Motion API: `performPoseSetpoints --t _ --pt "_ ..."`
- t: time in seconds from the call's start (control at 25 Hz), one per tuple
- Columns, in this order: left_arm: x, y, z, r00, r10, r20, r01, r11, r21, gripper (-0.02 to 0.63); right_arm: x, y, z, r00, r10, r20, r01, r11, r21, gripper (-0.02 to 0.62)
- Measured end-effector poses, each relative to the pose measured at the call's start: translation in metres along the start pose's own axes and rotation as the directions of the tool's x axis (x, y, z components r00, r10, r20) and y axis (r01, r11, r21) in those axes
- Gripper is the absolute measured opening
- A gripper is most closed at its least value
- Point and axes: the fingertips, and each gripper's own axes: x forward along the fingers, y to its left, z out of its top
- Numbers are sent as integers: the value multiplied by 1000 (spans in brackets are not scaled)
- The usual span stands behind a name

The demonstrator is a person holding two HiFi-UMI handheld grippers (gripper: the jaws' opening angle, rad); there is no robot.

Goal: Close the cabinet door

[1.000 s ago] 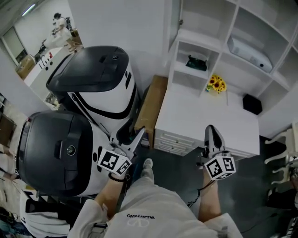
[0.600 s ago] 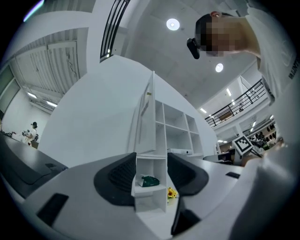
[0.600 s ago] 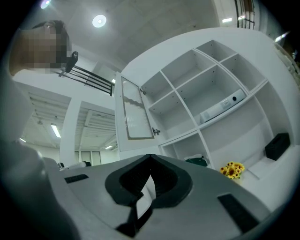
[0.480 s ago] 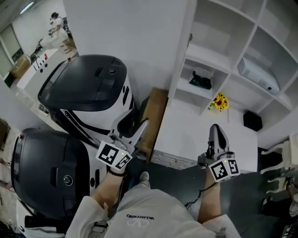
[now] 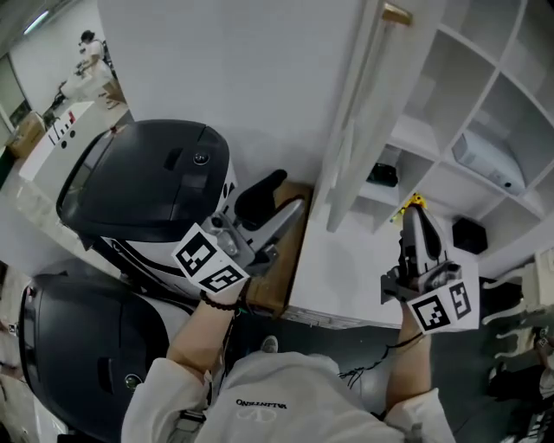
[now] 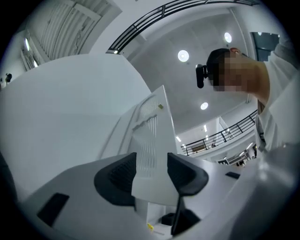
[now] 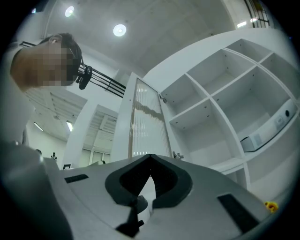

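Observation:
The white cabinet door (image 5: 355, 130) stands open, edge-on to me, with a brass fitting (image 5: 396, 13) at its top. My left gripper (image 5: 286, 195) is raised just left of the door, apart from it, jaws open. In the left gripper view the ribbed door (image 6: 152, 136) shows in the gap of that gripper (image 6: 151, 176), farther off. My right gripper (image 5: 414, 215) is shut, held in front of the open shelves to the door's right. In the right gripper view the door (image 7: 145, 126) rises above the closed gripper (image 7: 150, 161).
Open white shelves (image 5: 485, 95) hold a white device (image 5: 489, 160) and a dark object (image 5: 382, 176). Yellow flowers (image 5: 409, 204) and a black box (image 5: 468, 235) sit on the counter (image 5: 346, 277). Two black-and-white machines (image 5: 147, 177) (image 5: 78, 346) and a brown box (image 5: 281, 260) stand at left.
Both grippers have risen toward the cabinet. The left one swung up and right, closer to the door's edge. The door now fills more of the head view.

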Motion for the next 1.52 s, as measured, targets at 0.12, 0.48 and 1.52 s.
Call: performPoseSetpoints --t 0.12,0.48,1.52 --pt "17 6 15 999 -39 30 39 999 3 207 20 9 6 998 57 -8 -57 998 -3 9" --pt "69 7 46 985 -131 109 137 989 -49 207 50 19 42 982 184 51 -185 983 18 9" --pt "149 -15 138 919 -331 214 352 933 -69 169 100 71 114 898 425 114 -430 902 23 9"
